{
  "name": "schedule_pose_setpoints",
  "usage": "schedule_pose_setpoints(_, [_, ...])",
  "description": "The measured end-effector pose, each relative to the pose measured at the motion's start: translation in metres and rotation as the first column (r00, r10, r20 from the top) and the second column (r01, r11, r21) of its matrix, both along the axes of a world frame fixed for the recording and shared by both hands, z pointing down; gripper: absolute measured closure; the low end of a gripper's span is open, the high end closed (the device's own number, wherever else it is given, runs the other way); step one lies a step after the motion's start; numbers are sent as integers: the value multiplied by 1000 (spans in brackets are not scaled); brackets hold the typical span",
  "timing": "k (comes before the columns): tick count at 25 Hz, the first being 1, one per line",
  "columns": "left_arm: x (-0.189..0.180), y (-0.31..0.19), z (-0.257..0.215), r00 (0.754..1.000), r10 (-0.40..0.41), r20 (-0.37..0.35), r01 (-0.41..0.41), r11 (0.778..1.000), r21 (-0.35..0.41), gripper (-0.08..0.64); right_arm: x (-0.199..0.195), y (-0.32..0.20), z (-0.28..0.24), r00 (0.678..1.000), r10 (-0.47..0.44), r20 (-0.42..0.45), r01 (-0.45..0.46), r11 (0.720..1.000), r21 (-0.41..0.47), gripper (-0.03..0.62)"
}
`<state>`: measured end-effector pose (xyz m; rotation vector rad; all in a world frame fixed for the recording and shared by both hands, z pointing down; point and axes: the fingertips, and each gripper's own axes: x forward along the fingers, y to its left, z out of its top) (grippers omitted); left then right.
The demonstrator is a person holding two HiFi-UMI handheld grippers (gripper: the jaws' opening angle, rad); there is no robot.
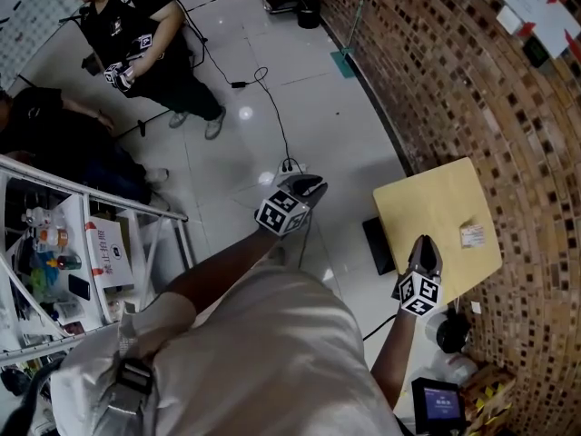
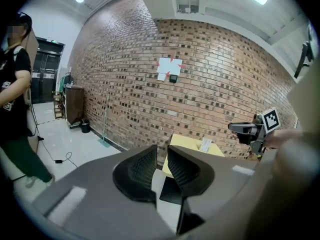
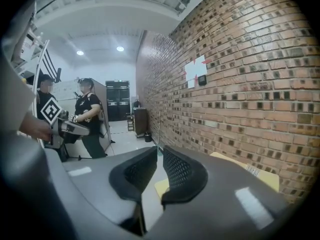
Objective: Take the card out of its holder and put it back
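A small white card holder (image 1: 472, 235) sits on the yellow table (image 1: 427, 207) against the brick wall; whether the card is inside it is too small to tell. My right gripper (image 1: 424, 242) hovers over the table's near edge, short of the holder, with a thin gap between its jaws and nothing in them (image 3: 160, 151). The holder (image 3: 252, 170) lies to its right. My left gripper (image 1: 313, 184) hangs over the floor, left of the table, jaws slightly apart and empty (image 2: 162, 151). The left gripper view shows the holder (image 2: 206, 144) on the table (image 2: 182, 141).
A person in black (image 1: 145, 34) stands at the far left on the tiled floor. A metal shelf rack (image 1: 82, 243) fills the left side. A cable and power strip (image 1: 289, 165) lie on the floor. A dark flat object (image 1: 377, 245) lies beside the table.
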<state>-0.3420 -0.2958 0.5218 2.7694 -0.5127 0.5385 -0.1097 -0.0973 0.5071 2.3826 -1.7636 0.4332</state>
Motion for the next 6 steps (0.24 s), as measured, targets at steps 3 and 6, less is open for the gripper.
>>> schedule_pose_setpoints(3, [0, 4, 0, 1000, 2, 1, -2, 1000, 0, 474, 1, 4, 2, 1000, 4, 0, -4, 1000, -2, 555])
schedule_pose_setpoints(6, [1, 8, 1, 1000, 7, 1, -7, 1000, 0, 474, 3, 9, 4, 1000, 17, -1, -17, 1000, -4, 557])
